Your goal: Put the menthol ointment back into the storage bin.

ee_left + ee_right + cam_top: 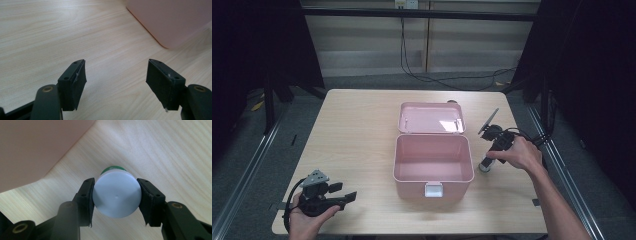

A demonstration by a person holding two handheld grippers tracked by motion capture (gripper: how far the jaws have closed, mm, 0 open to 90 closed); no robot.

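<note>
An open pink box point(433, 165) with its lid point(431, 118) folded back stands mid-table, empty inside. To its right a small bottle point(485, 165) with a white cap point(116, 196) and a green body stands upright on the wood. My right gripper point(488, 159) points down over it, and both pads press the sides of the cap, as the right gripper point(115, 199) view shows. My left gripper point(343, 191) rests near the front left corner, open with nothing between its pads point(75, 82); a corner of the pink box point(172, 22) lies ahead of it.
The light wooden table point(357, 135) has bare room to the left of the box and behind it. A white latch point(434, 189) sits on the box's front wall. Cables run across the floor behind the table.
</note>
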